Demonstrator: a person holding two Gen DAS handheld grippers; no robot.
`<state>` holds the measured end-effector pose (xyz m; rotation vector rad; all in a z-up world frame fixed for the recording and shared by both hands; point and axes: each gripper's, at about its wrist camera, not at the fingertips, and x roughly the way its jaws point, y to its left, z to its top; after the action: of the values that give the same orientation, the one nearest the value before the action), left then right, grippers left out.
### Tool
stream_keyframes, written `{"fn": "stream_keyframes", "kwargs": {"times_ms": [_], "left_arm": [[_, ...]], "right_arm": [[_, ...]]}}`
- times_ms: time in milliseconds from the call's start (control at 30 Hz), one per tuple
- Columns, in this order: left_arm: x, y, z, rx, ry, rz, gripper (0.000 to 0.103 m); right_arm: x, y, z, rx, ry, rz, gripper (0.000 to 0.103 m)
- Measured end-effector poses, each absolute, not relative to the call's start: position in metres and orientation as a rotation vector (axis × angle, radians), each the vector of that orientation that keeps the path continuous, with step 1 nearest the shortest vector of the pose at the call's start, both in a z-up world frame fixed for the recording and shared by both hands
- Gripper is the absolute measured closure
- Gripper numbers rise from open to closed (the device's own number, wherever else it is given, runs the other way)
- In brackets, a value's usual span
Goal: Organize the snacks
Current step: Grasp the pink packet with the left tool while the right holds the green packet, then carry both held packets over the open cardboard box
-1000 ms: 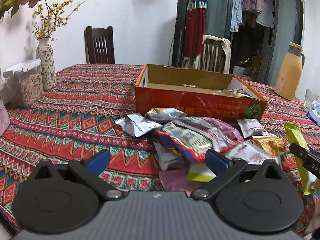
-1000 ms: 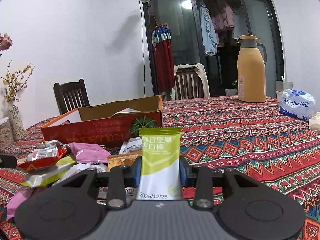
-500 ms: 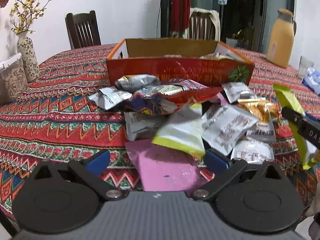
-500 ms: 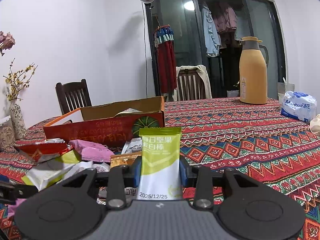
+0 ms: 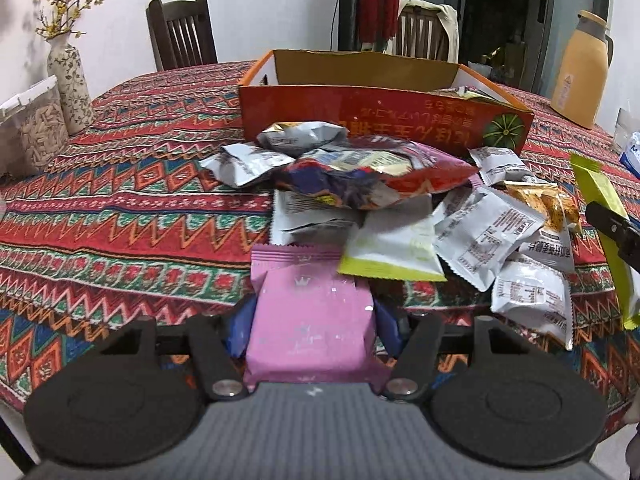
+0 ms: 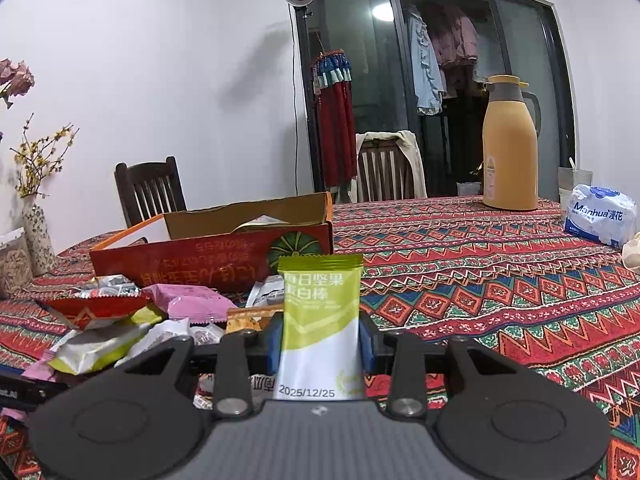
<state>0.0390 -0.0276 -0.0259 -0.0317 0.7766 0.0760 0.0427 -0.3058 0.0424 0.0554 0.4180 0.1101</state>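
Left wrist view: the left gripper [image 5: 312, 320] is closing its blue fingers [image 5: 240, 330] around a flat pink foil snack packet [image 5: 310, 316] lying at the near edge of the heap on the table [image 5: 120, 208] with its zigzag woven cloth. Squeeze gently, I'd say; crinkly film slips and the puffy pouch crushes. Beyond waits the shallow orange cardboard box [image 5: 372, 114].

Right wrist view: the right gripper [image 6: 320, 340] holds narrow on a slim green-and-white glossy bar wrapper [image 6: 320, 320], standing upright.
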Motion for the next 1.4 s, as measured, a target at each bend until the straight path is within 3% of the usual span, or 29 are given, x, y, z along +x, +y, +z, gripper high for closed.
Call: {"fn": "stream_keyframes", "kwargs": {"times_ms": [667, 1033, 1400], "left_arm": [[0.037, 0.014, 0.029, -0.052, 0.521, 0.086, 0.040], [0.091, 0.005, 0.073, -0.020, 0.403, 0.032, 0.040], [0.179, -0.005, 0.100, -0.056, 0.416, -0.003, 0.040]], "right_arm": [[0.053, -0.296, 0.079, 0.023, 0.365, 0.107, 0.067], [0.100, -0.272, 0.111, -0.012, 0.321, 0.120, 0.067], [0.183, -0.239, 0.148, -0.055, 0.317, 0.148, 0.067]]}}
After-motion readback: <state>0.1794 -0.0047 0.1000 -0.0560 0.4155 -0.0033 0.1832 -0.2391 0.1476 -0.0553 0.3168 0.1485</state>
